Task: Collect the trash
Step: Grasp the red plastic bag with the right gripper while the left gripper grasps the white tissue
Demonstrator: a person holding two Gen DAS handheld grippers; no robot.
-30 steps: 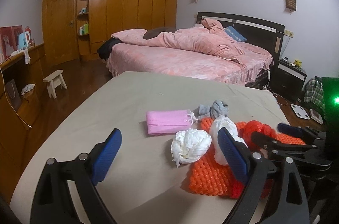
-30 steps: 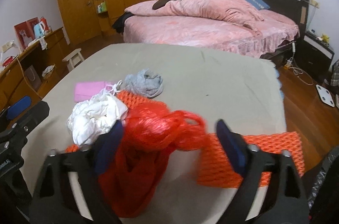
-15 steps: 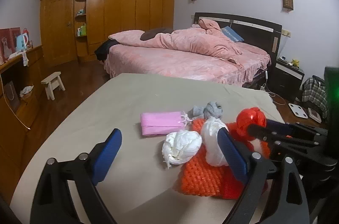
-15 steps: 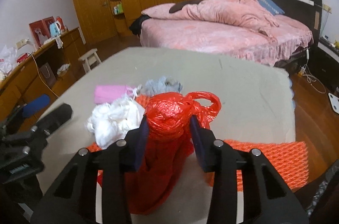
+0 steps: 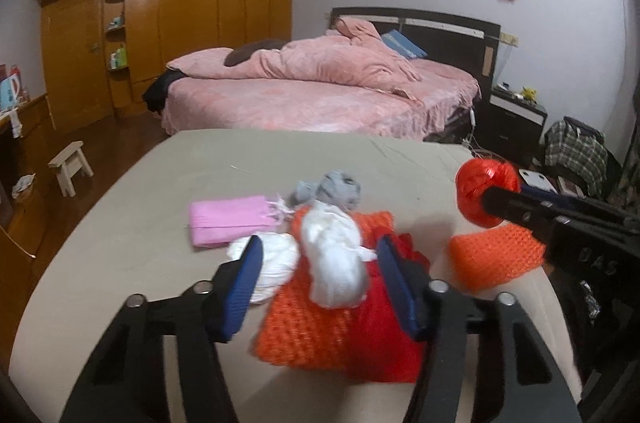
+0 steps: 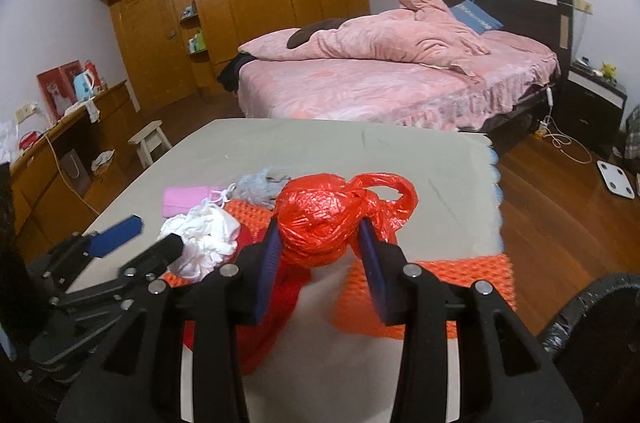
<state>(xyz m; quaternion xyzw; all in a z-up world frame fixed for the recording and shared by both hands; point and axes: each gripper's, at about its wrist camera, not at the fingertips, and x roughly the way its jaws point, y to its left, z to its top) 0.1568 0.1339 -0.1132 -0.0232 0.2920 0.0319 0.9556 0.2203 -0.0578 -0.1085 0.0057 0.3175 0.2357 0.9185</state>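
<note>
Two pickups are under way: the right hand-held gripper (image 6: 316, 243) is clamped on the red bag (image 6: 316, 223), lifted off the surface (image 6: 400, 159), knot pointing right. The left hand-held gripper (image 5: 318, 279) is closing around the white wad (image 5: 334, 259), not pressing yet; its long axis runs away from the camera. Next it must squeeze and lift.

Black fingers (image 5: 412, 299) — blue pads, silver screws
</note>
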